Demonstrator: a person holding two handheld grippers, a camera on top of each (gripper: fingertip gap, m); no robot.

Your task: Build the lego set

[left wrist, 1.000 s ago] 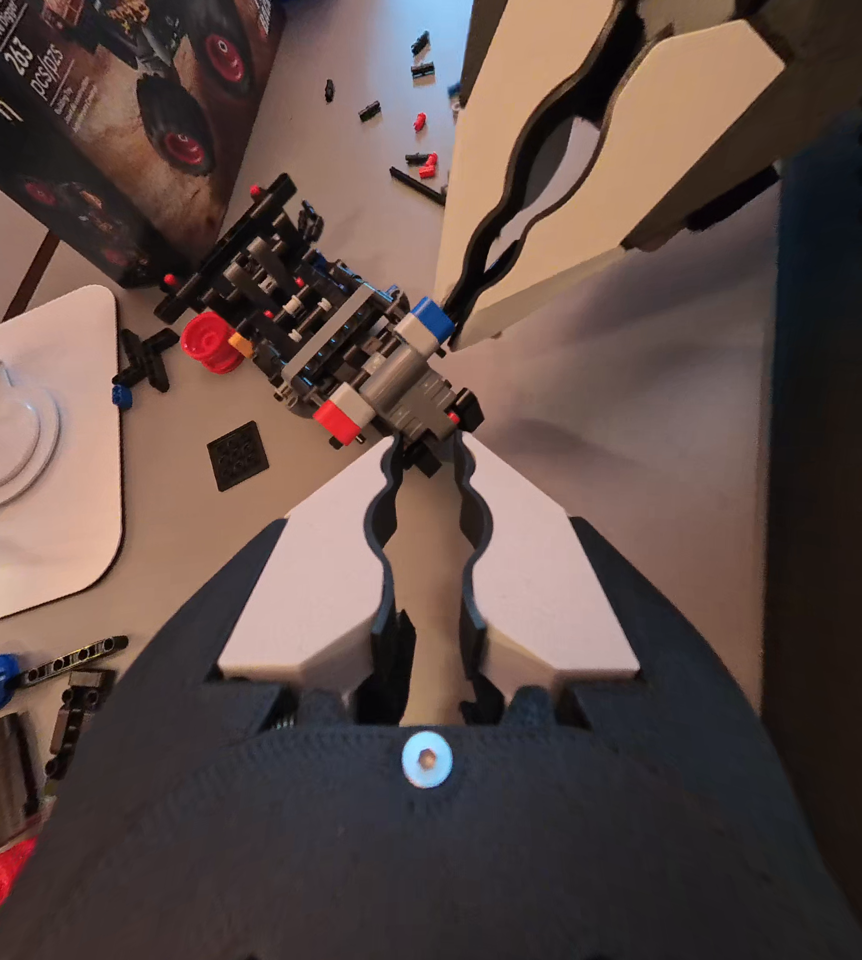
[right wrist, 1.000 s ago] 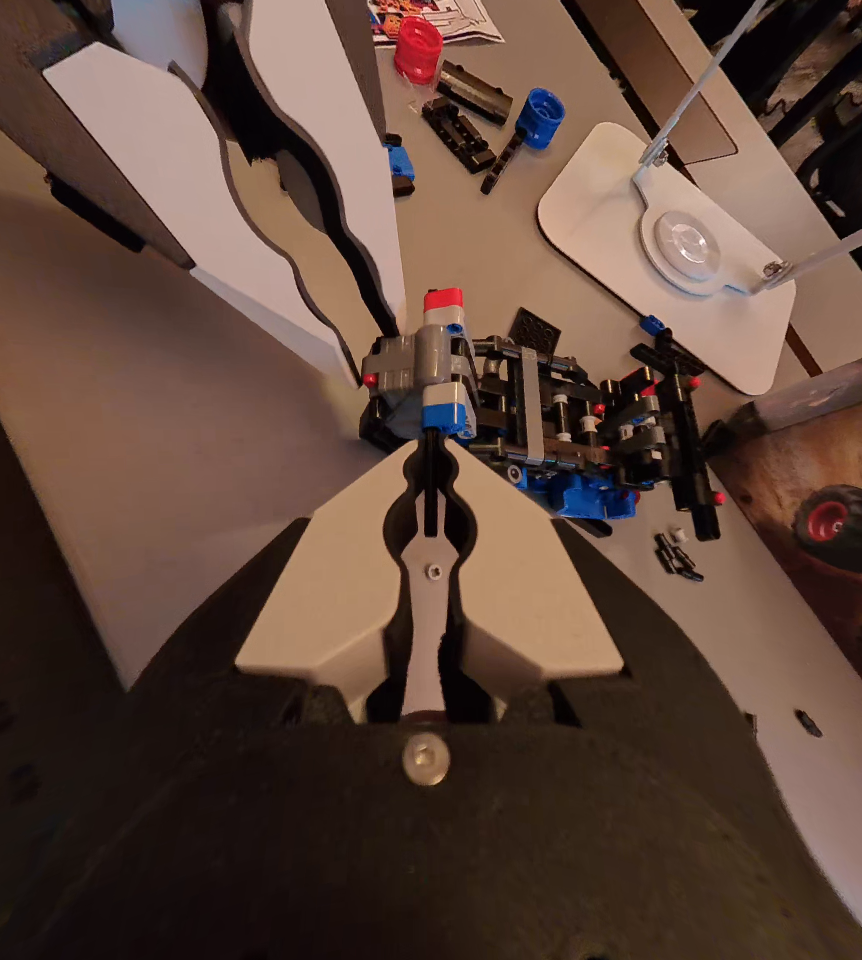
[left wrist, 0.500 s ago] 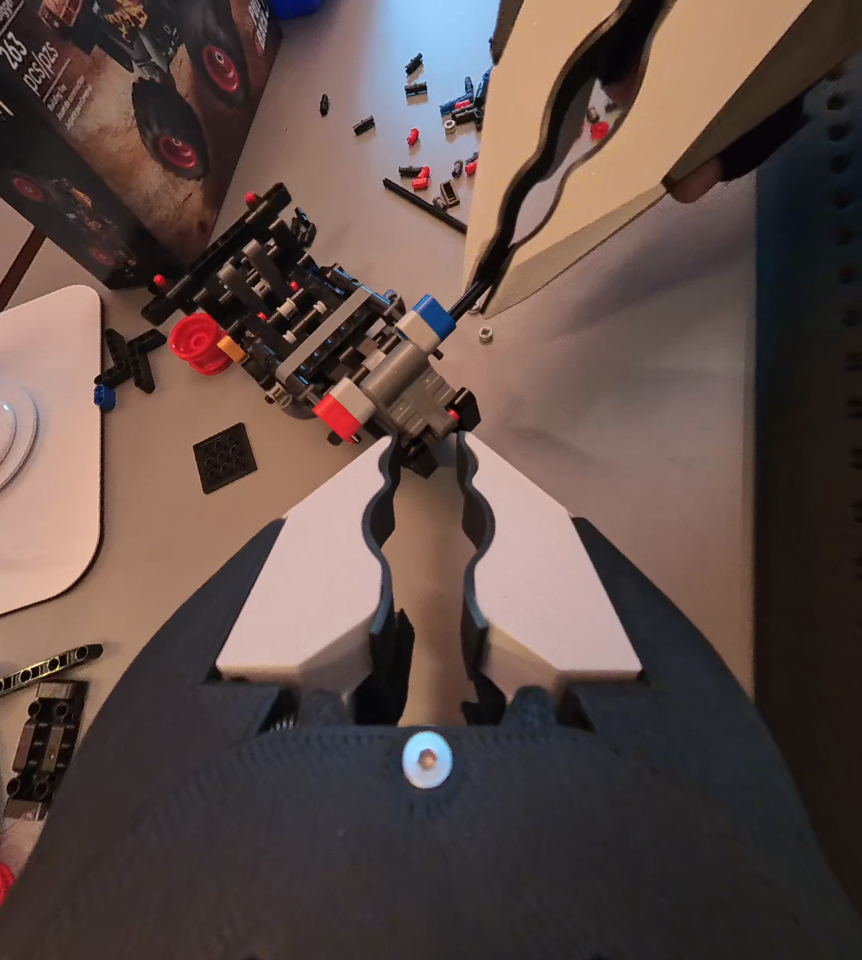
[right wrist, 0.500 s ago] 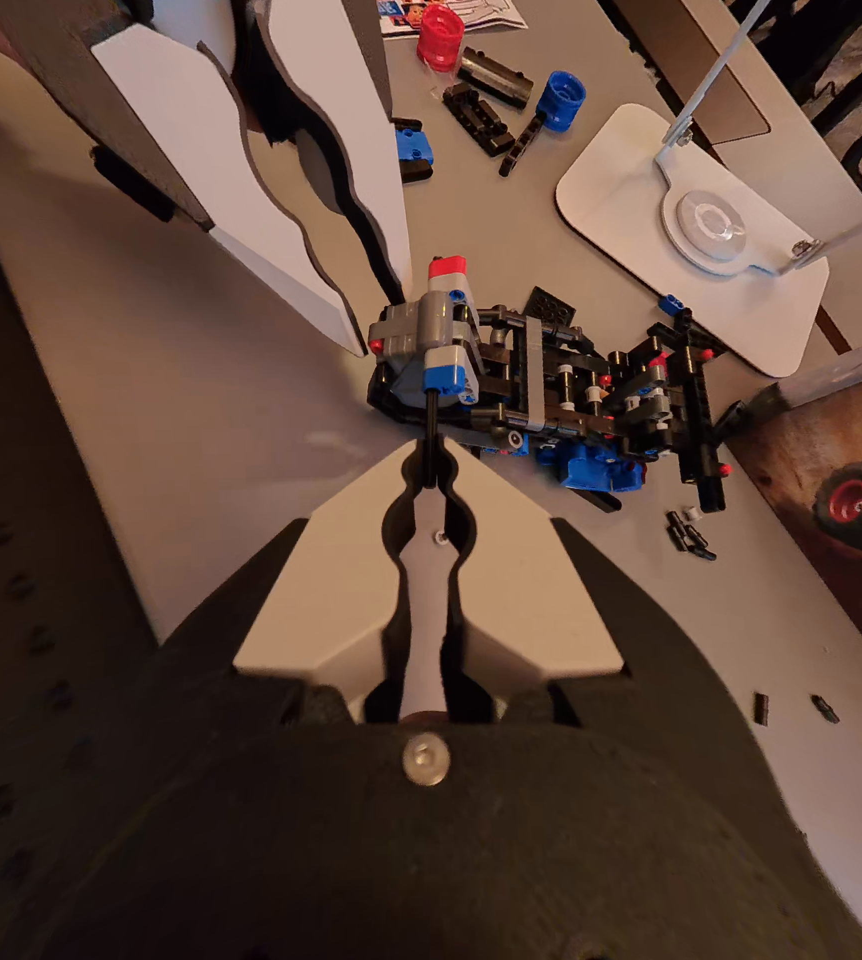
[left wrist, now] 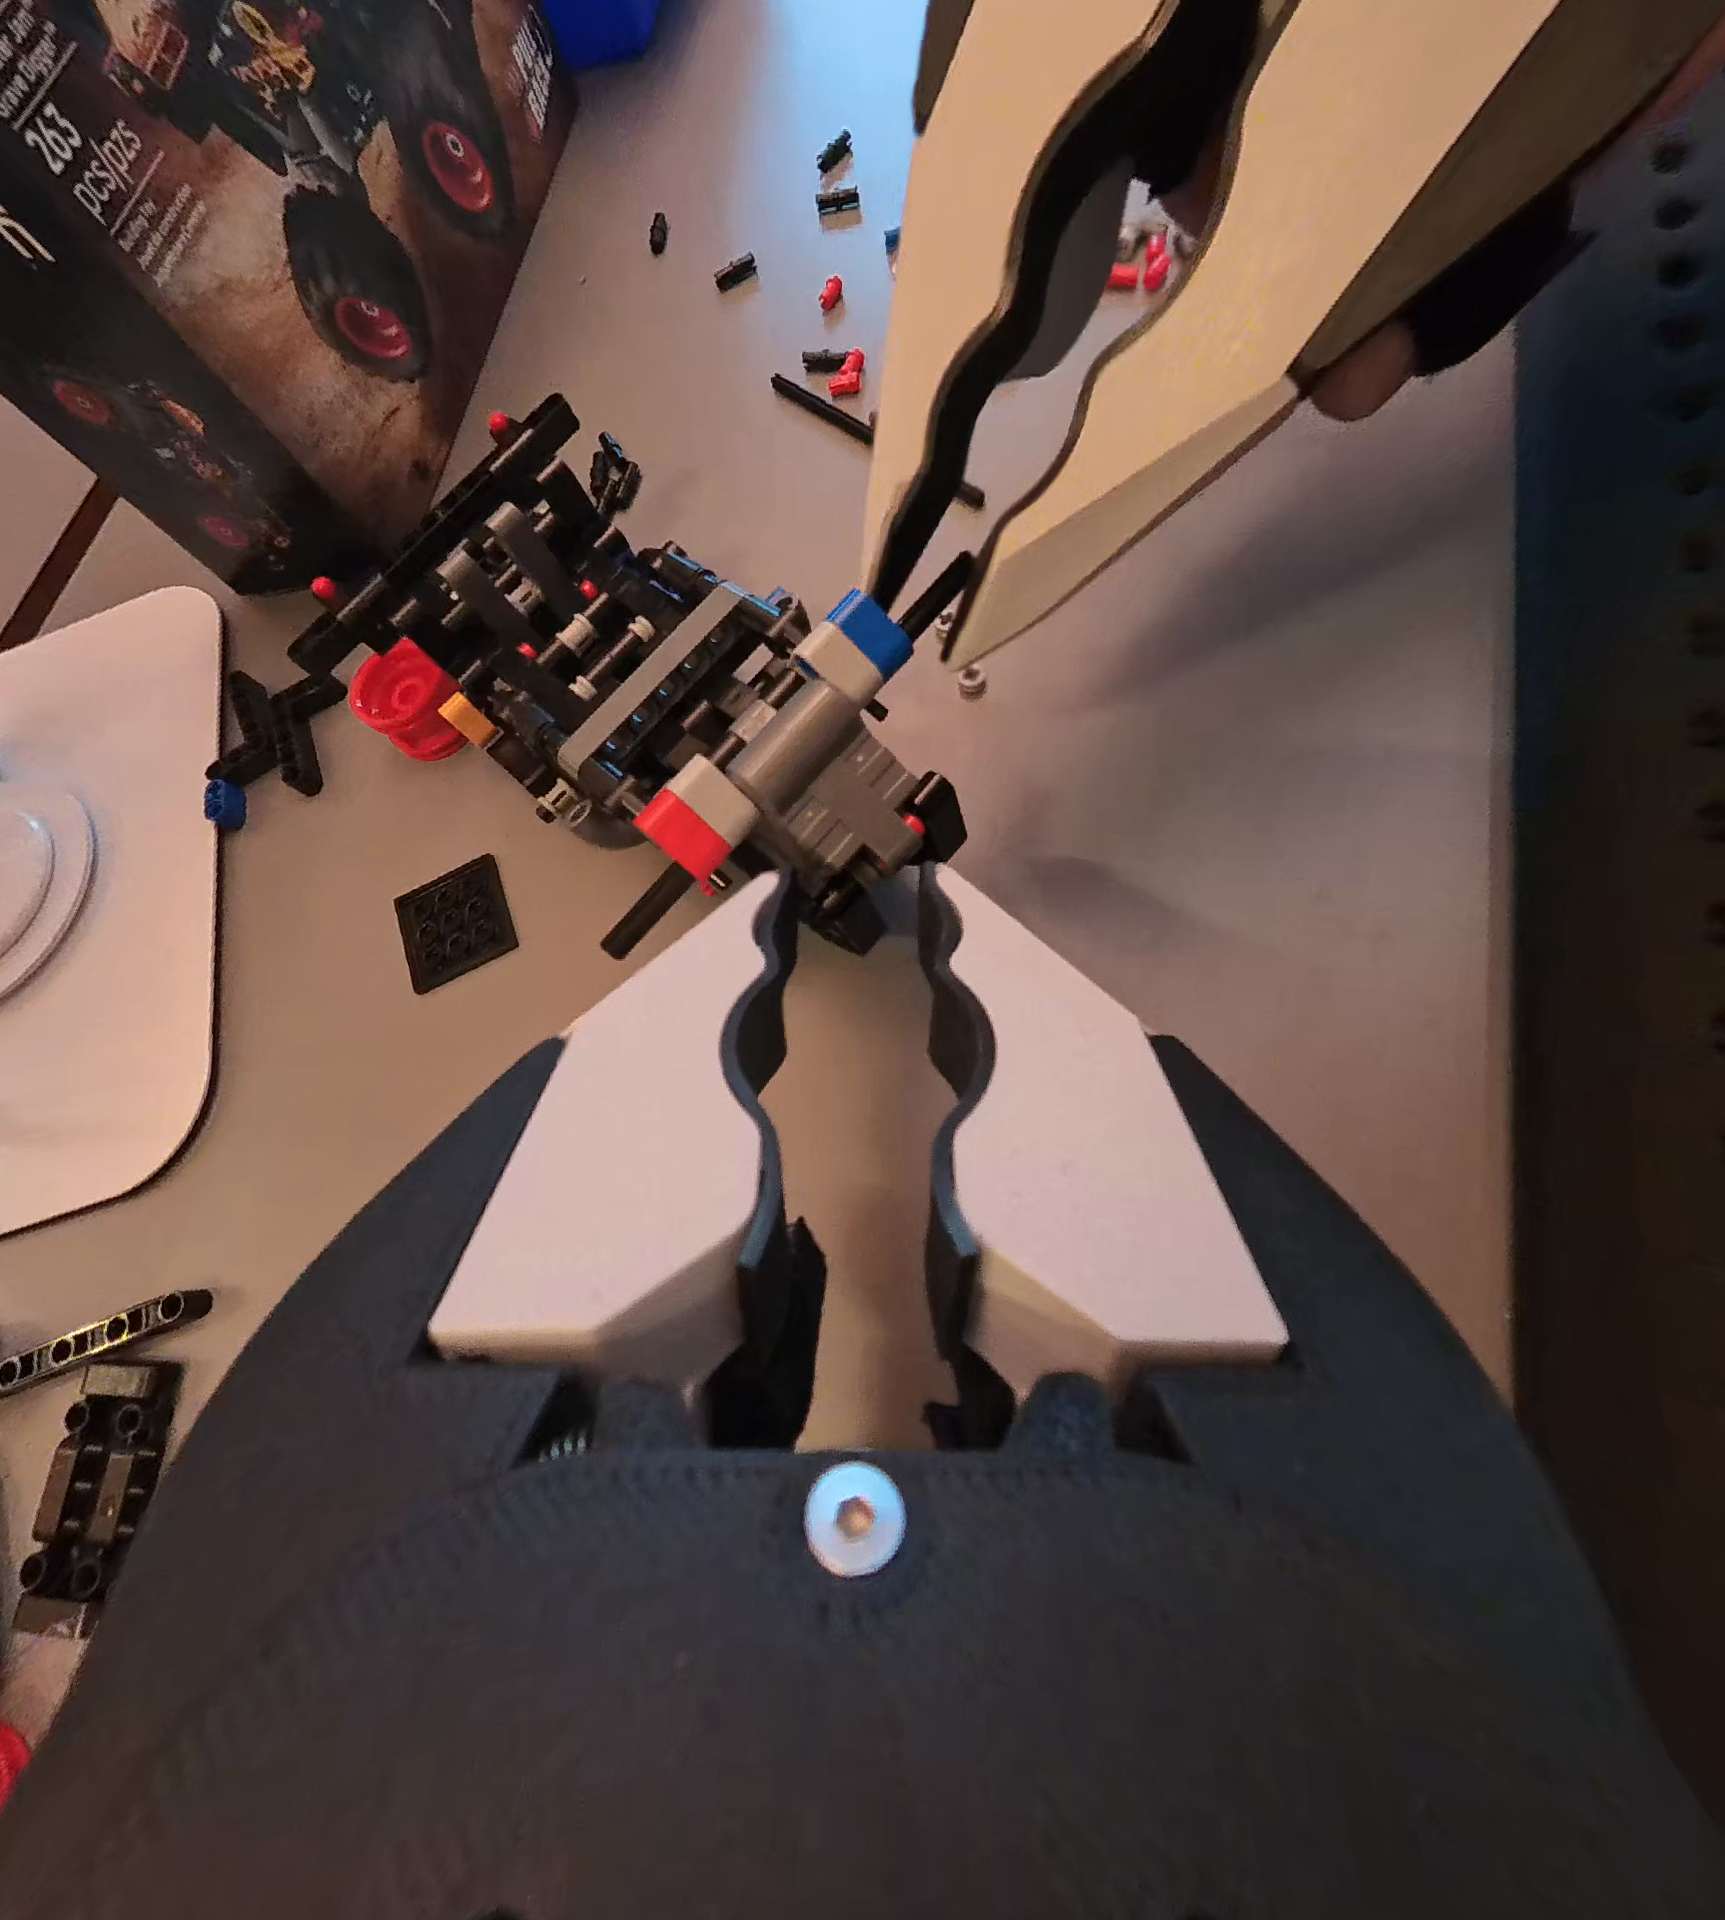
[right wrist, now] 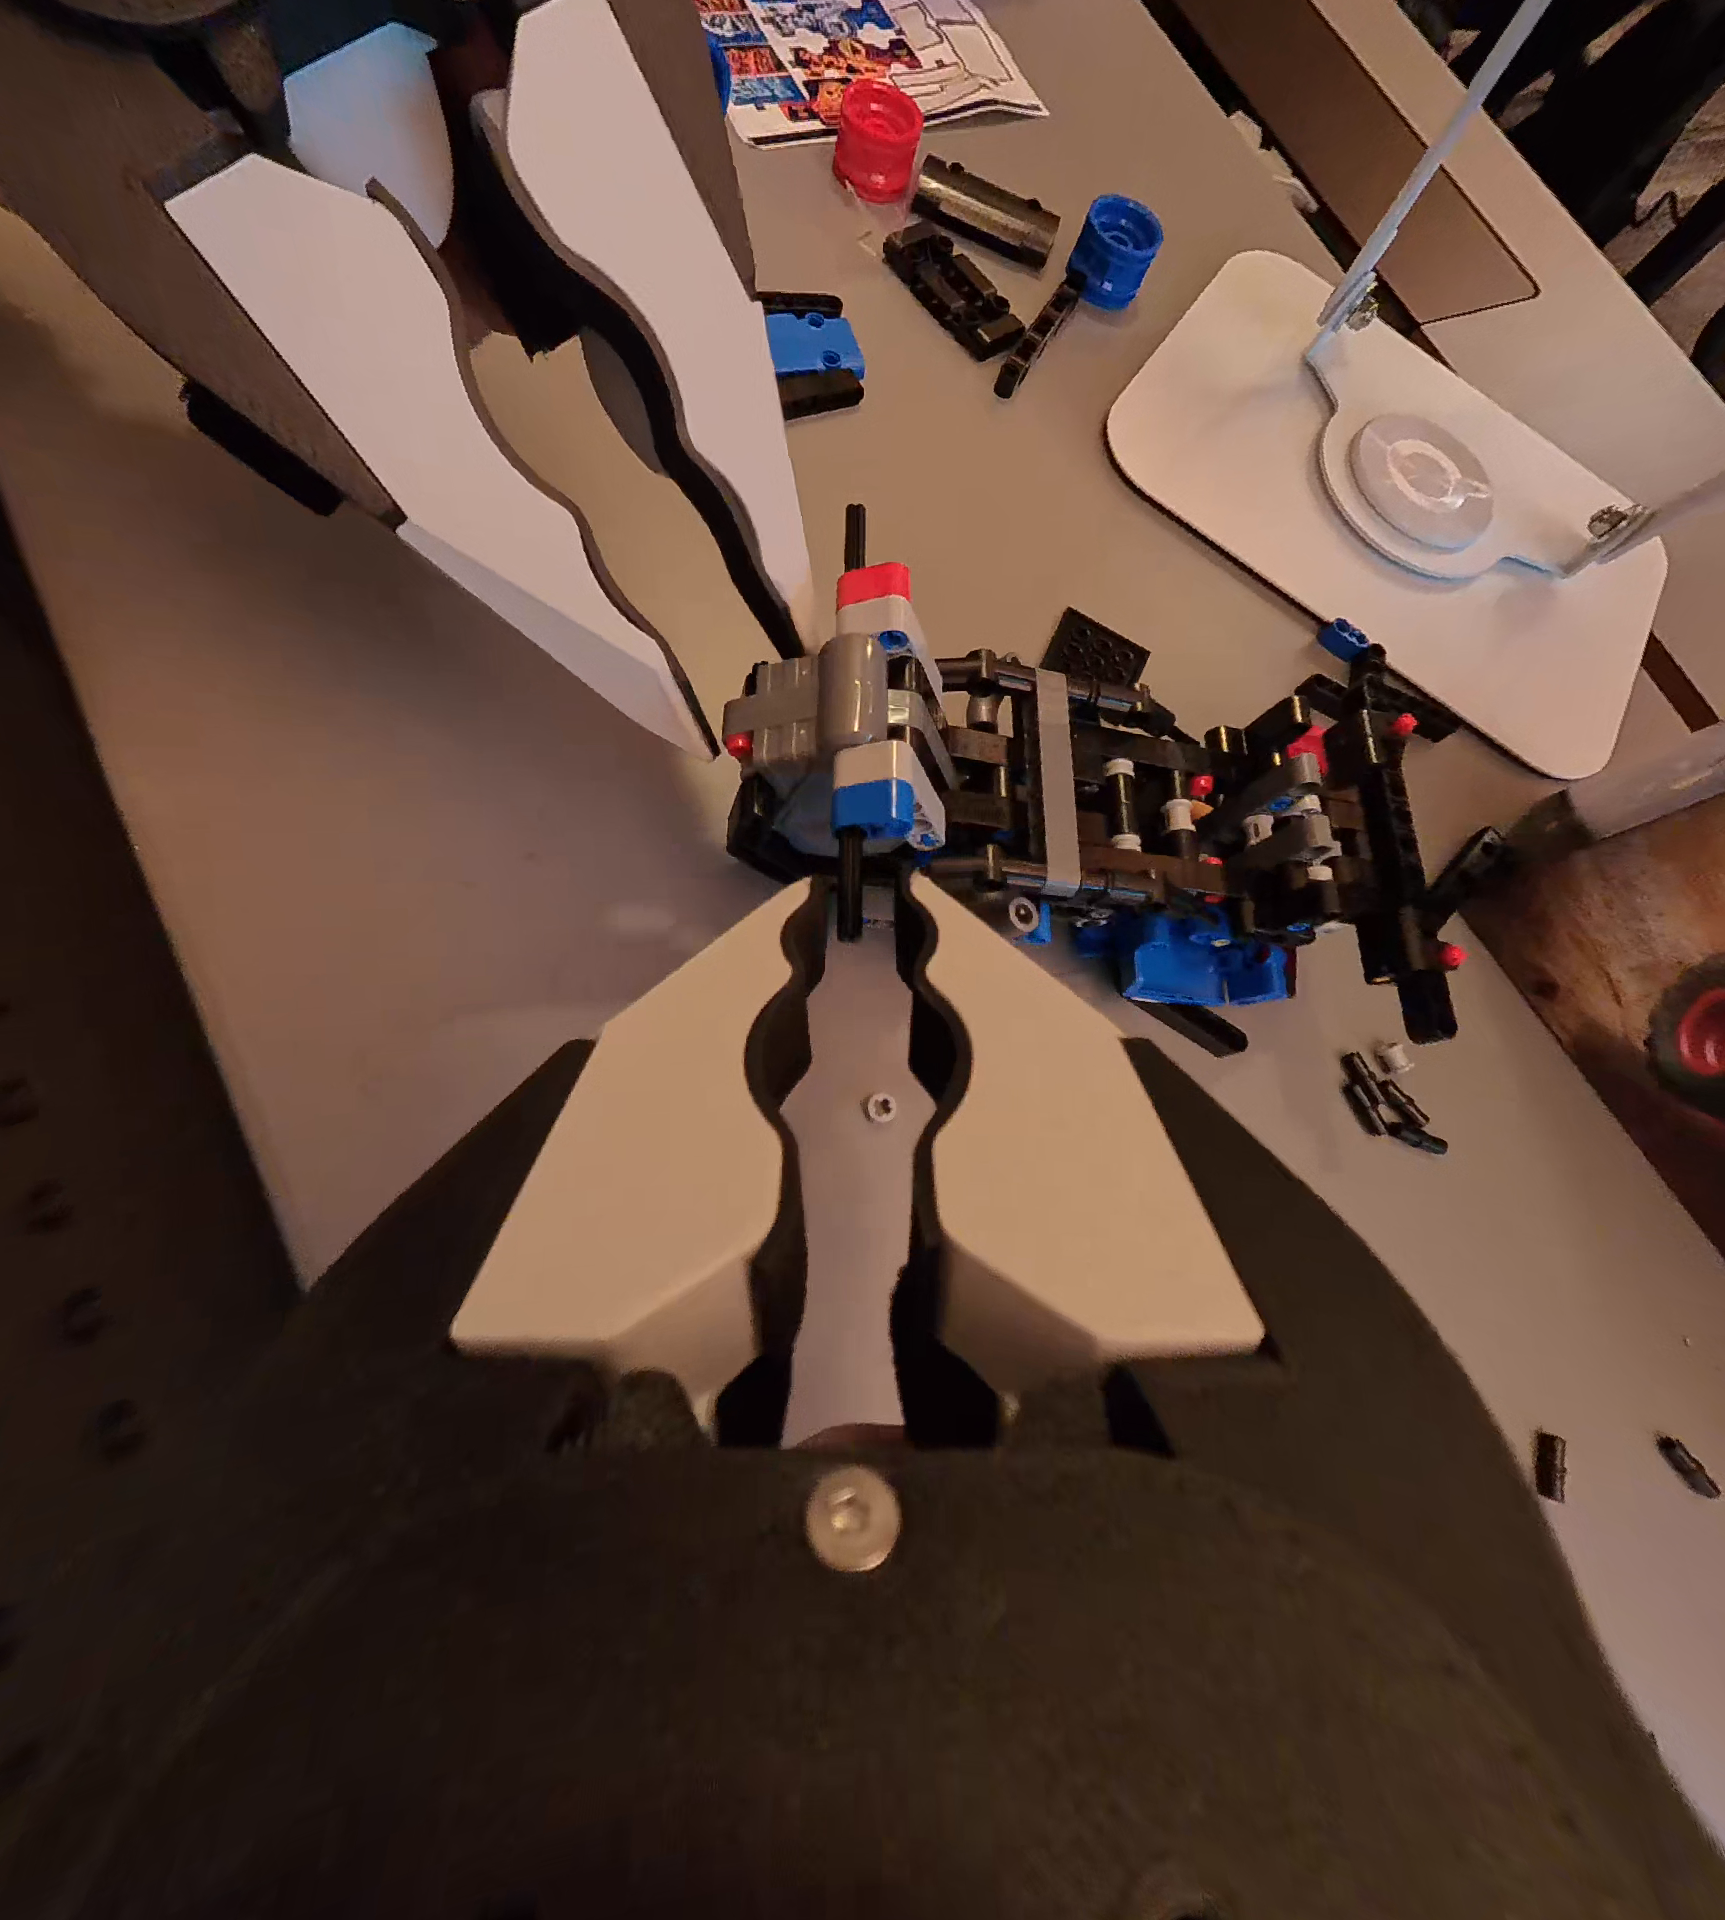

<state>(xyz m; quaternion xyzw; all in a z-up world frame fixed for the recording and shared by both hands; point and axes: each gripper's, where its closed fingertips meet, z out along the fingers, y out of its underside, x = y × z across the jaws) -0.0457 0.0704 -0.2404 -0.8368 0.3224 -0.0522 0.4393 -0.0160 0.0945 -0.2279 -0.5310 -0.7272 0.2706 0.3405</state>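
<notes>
Probably a lab or hobby workbench, pale grey tabletop (right wrist: 442, 935) strewn with small loose pieces ahead of the grippers, dark perforated board (left wrist: 1689, 935) ran along its edge, white stand base (right wrist: 1357, 499) with thin rods stood beyond, printed box (left wrist: 214, 260) sat nearby

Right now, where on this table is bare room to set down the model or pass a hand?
Bare table lies between the model and the dark table edge. It is crowded beyond the model: the white pad, the box and loose pieces fill that side.
</notes>
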